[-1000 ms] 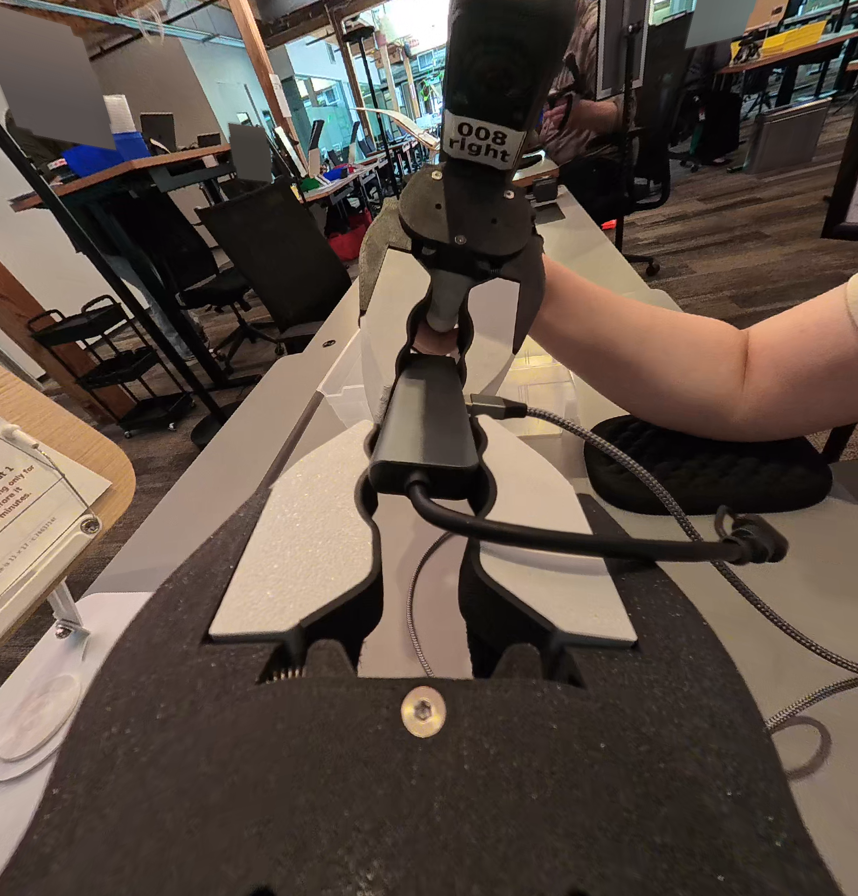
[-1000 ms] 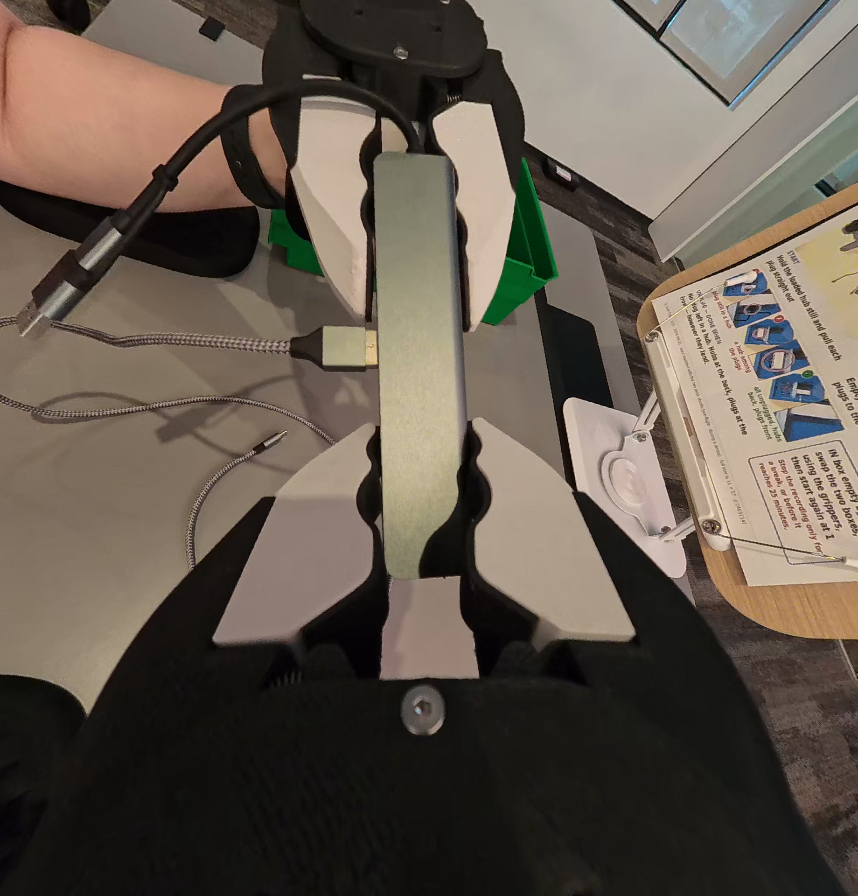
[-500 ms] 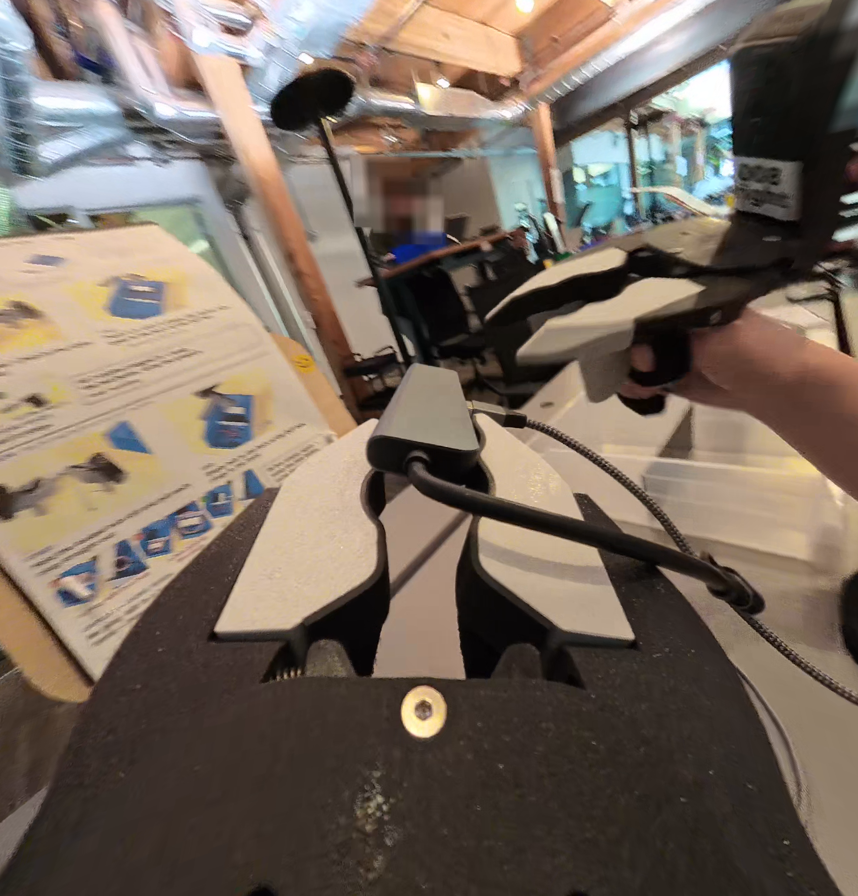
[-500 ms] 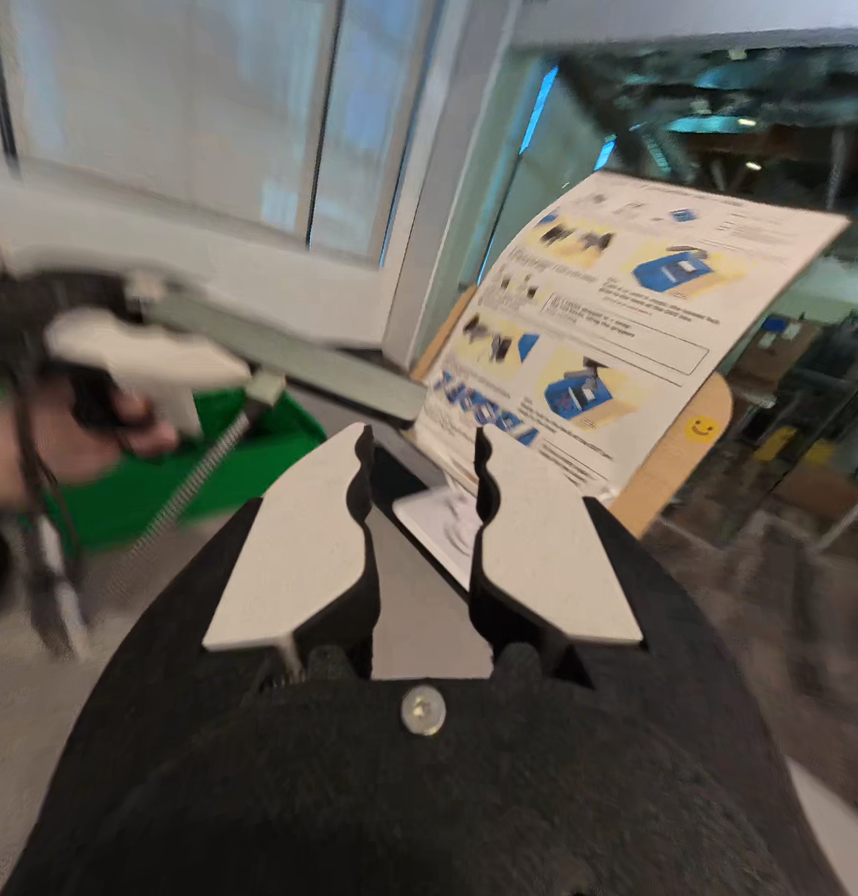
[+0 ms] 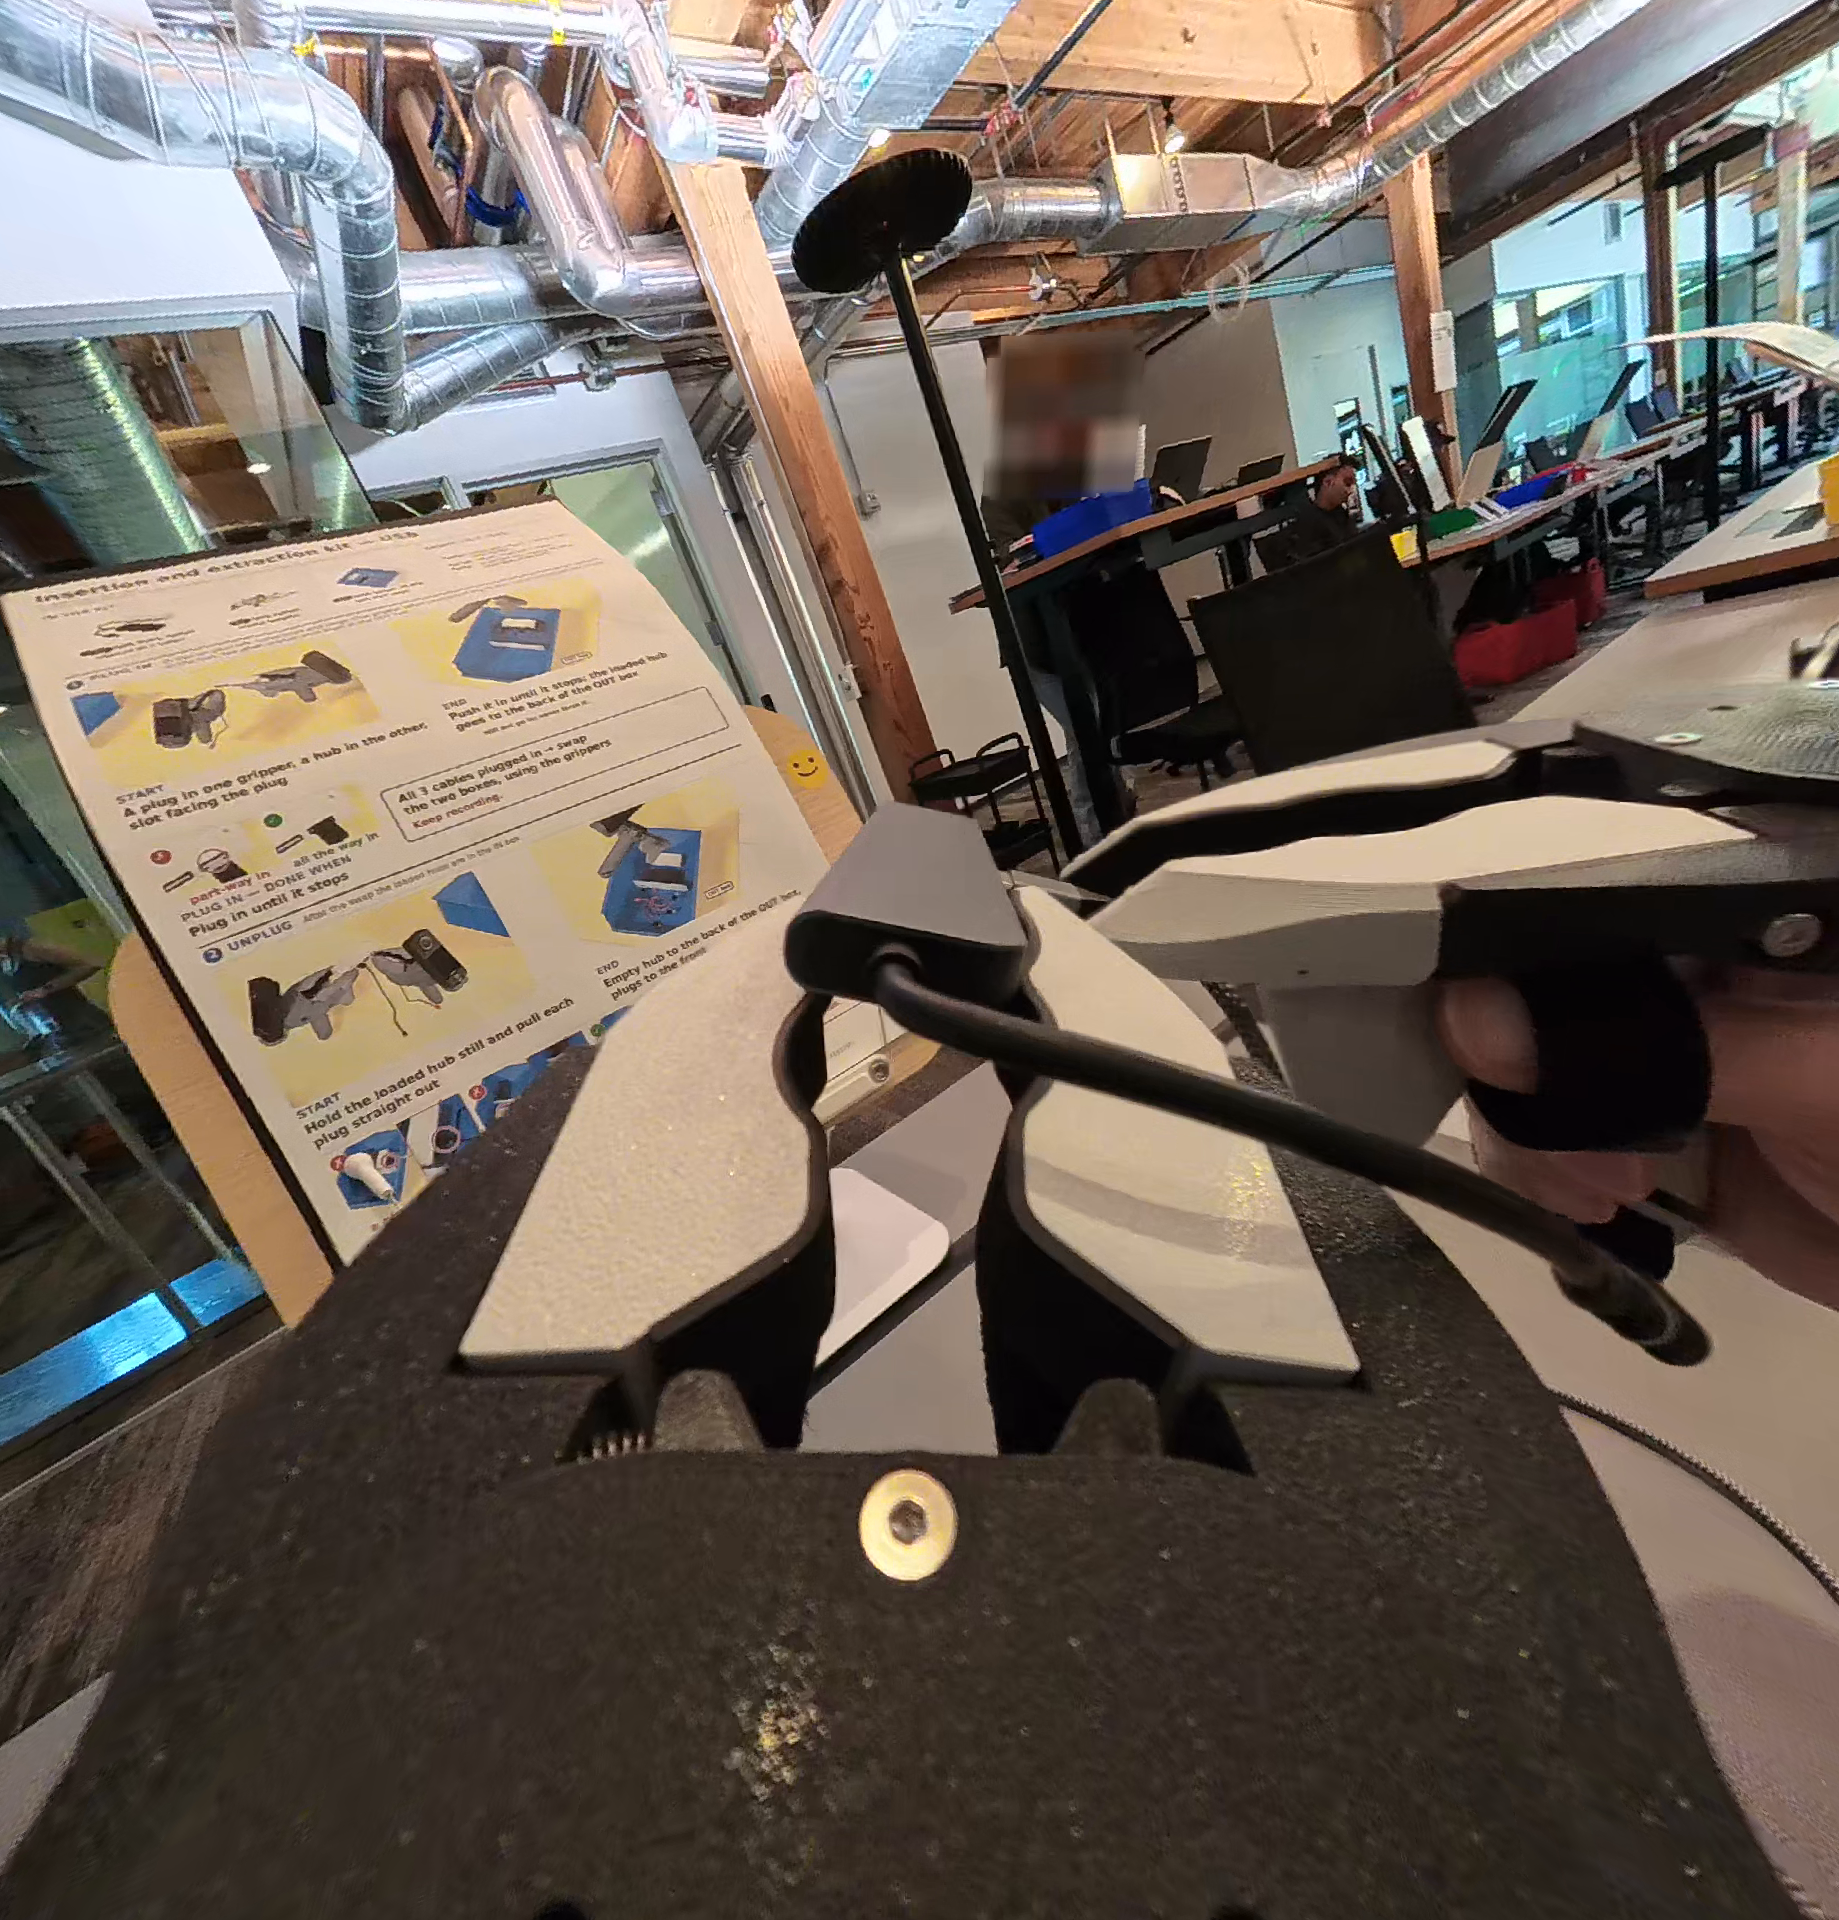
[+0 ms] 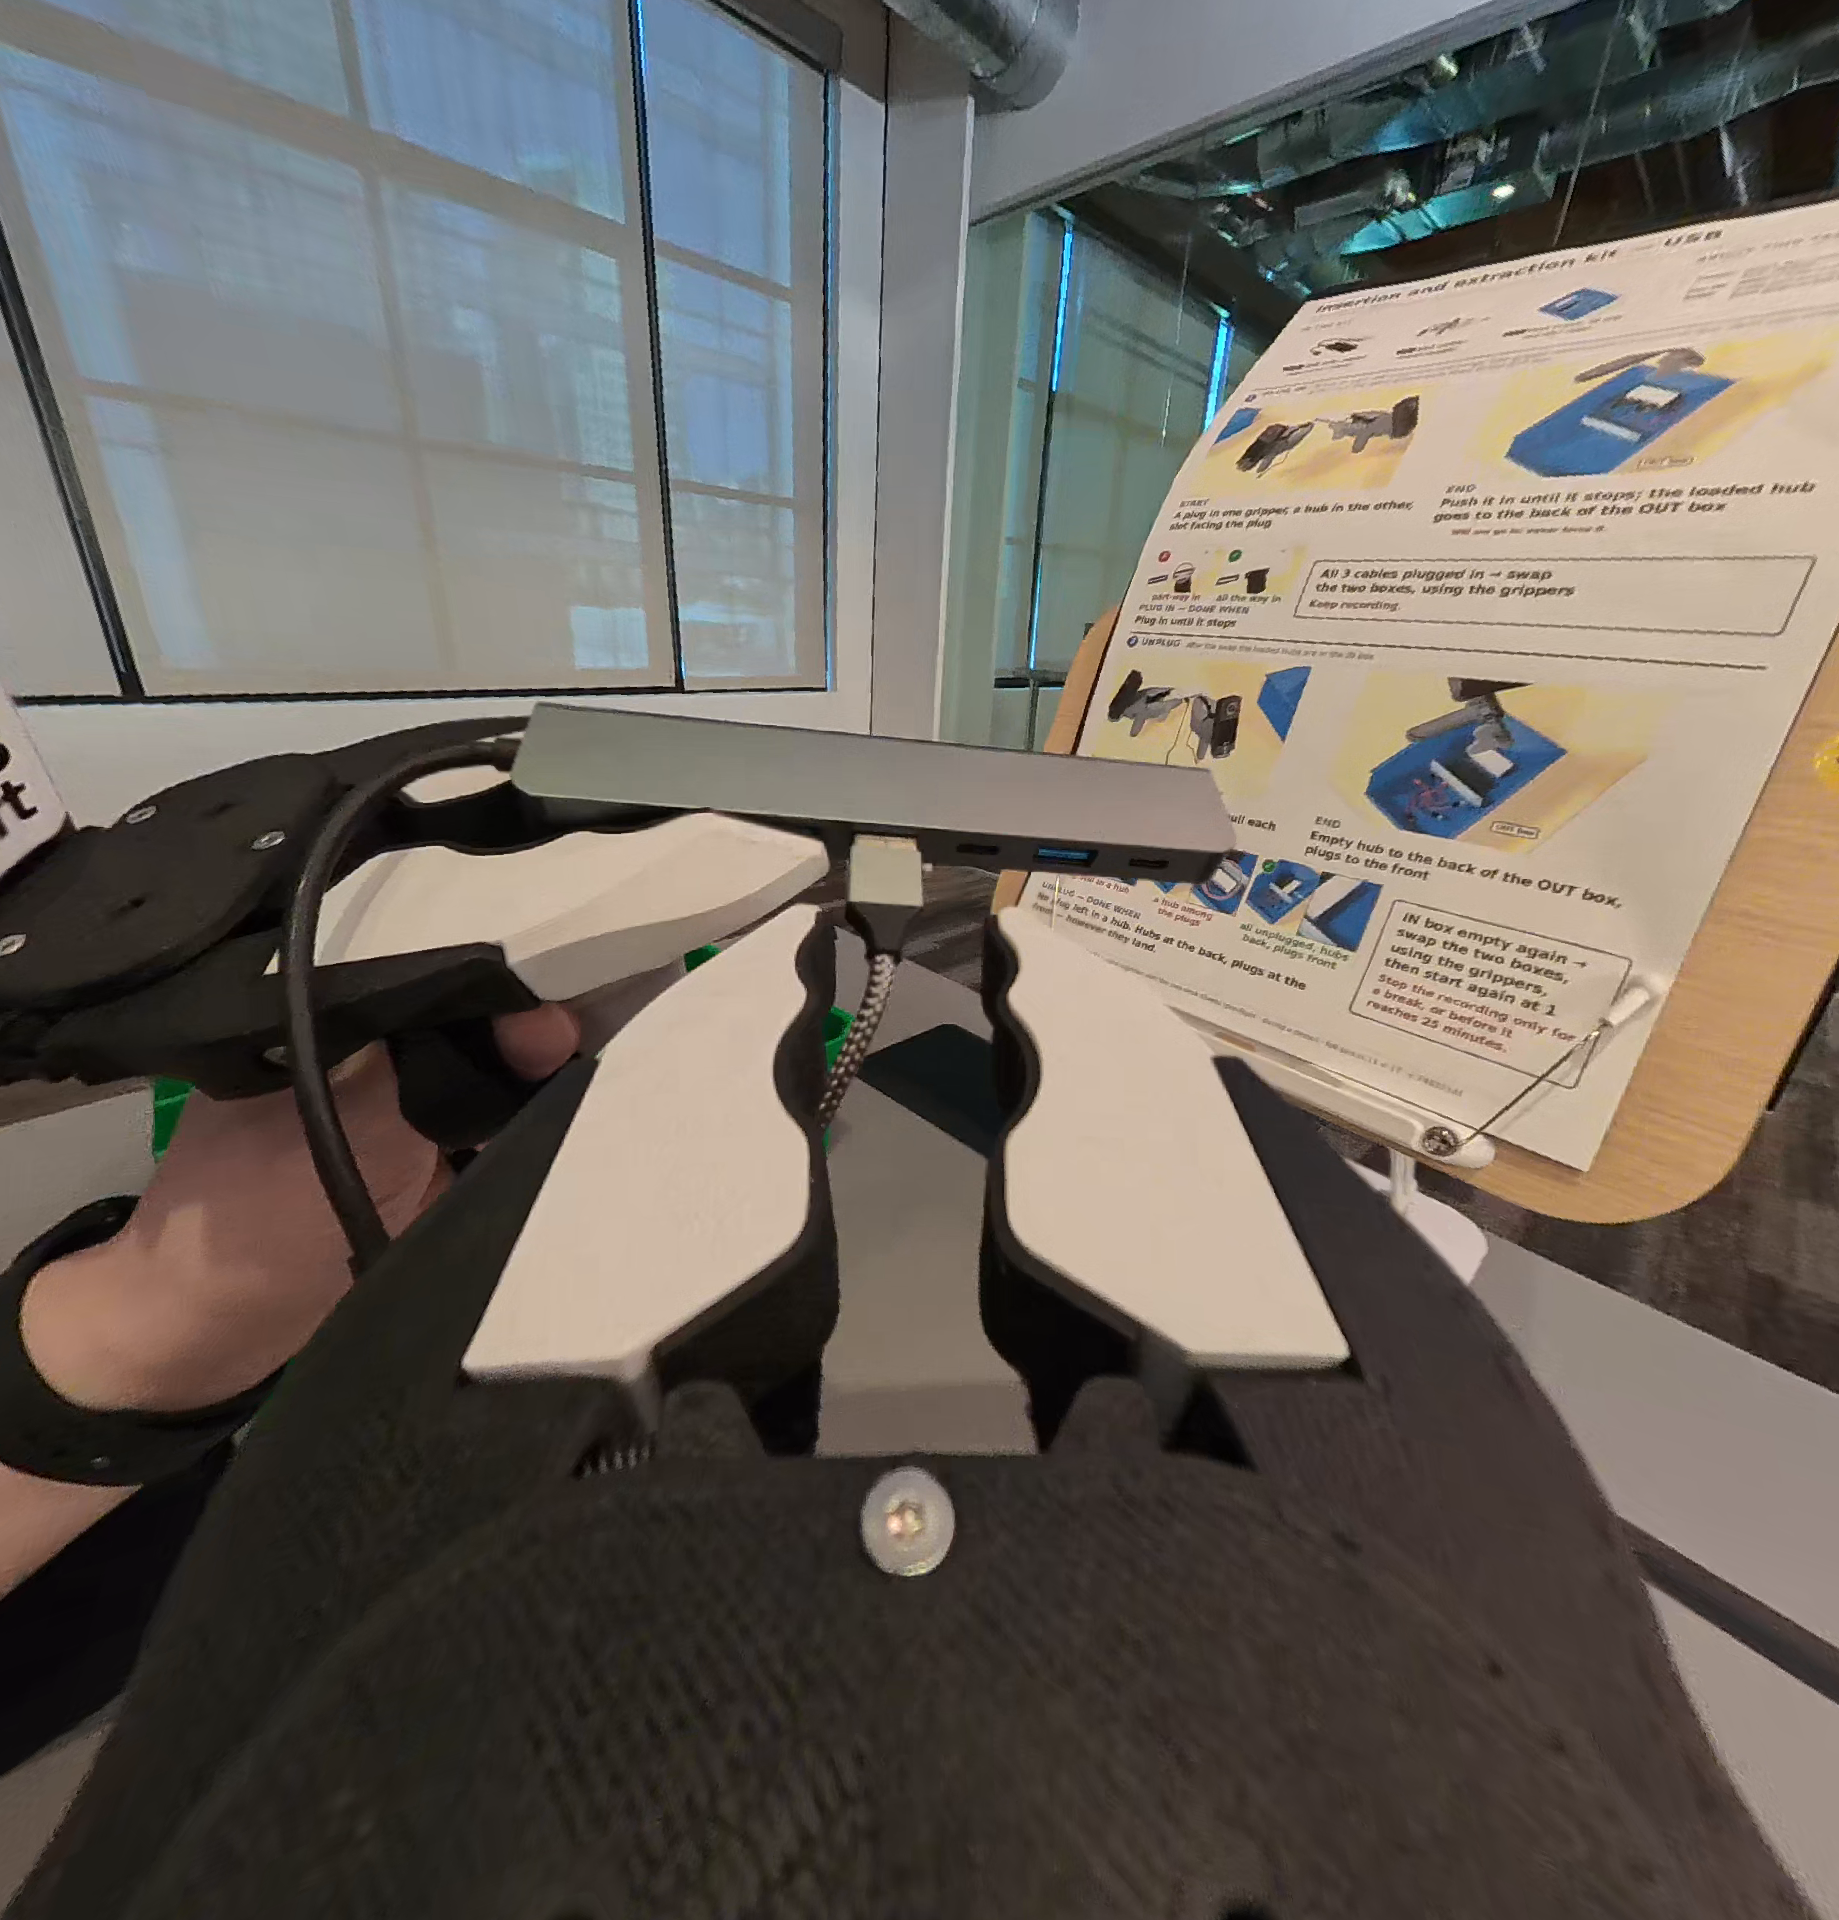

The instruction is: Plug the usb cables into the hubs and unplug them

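Note:
My left gripper (image 5: pixel 910 935) is shut on one end of a grey USB hub (image 5: pixel 910 883) and holds it in the air. The hub's black lead (image 5: pixel 1258 1117) hangs off to the right. In the right wrist view the hub (image 6: pixel 863 779) lies level, with a silver plug (image 6: pixel 882 868) seated in its side. A braided cable (image 6: pixel 853 1029) drops from the plug. My right gripper (image 6: pixel 904 920) is open, its fingertips either side of the plug and not touching it. It enters the left wrist view from the right (image 5: pixel 1097 894).
An instruction sheet on a wooden stand (image 6: pixel 1517 675) stands close behind the hub; it also shows in the left wrist view (image 5: pixel 375 831). The grey table (image 6: pixel 1673 1403) lies below. A bit of a green bin (image 6: pixel 837 1023) shows under the hub. A black lamp pole (image 5: pixel 946 468) stands behind.
My right gripper has let go of the hub's far end and moved to the plug in the hub's side. Both grippers have tilted up from the table. The left gripper keeps the hub.

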`<state>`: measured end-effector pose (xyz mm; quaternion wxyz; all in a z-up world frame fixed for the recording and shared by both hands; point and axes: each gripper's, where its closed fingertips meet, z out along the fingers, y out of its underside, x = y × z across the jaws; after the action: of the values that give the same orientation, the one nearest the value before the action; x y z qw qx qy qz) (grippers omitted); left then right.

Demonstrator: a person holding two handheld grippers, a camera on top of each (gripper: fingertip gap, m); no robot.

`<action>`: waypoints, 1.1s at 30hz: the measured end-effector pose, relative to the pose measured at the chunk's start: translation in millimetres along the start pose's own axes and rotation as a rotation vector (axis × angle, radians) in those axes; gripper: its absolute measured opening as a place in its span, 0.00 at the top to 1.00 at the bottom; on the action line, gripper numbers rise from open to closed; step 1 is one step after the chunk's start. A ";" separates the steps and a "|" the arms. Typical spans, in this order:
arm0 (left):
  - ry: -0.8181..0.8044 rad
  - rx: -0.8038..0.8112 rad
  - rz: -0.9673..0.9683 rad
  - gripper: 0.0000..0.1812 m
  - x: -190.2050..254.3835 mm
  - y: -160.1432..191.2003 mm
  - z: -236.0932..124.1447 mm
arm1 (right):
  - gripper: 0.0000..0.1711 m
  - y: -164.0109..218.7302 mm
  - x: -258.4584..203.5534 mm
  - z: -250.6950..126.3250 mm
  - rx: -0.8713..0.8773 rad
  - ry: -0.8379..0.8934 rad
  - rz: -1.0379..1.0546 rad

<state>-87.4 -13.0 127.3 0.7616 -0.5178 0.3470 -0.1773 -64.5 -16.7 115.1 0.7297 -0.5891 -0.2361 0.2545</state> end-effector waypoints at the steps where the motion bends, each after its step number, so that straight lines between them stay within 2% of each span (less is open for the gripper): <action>1: 0.001 0.002 0.002 0.84 1.0 -0.2 0.1 | 0.86 0.4 0.3 0.0 0.004 -0.003 0.012; 5: 0.020 0.005 0.006 0.84 7.8 -0.7 1.2 | 0.87 2.1 -0.6 0.8 0.017 -0.019 0.047; 8: 0.023 0.008 0.022 0.84 14.2 -1.0 2.9 | 0.92 2.4 -1.0 -0.5 0.032 -0.019 0.043; 14: 0.009 0.023 0.015 0.84 11.9 -2.8 1.9 | 0.91 -1.8 -1.3 -2.2 0.063 0.021 -0.026; 21: 0.009 0.035 -0.002 0.84 13.2 -5.7 1.5 | 0.92 -6.3 -2.7 -5.8 0.115 0.017 -0.014; 33: -0.012 0.028 0.023 0.83 11.5 -5.2 1.9 | 0.92 -4.1 -2.3 -5.7 0.080 0.007 -0.048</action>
<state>-77.7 -21.1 128.6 0.7730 -0.5041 0.3456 -0.1703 -62.2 -23.2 117.9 0.7592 -0.5546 -0.2373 0.2443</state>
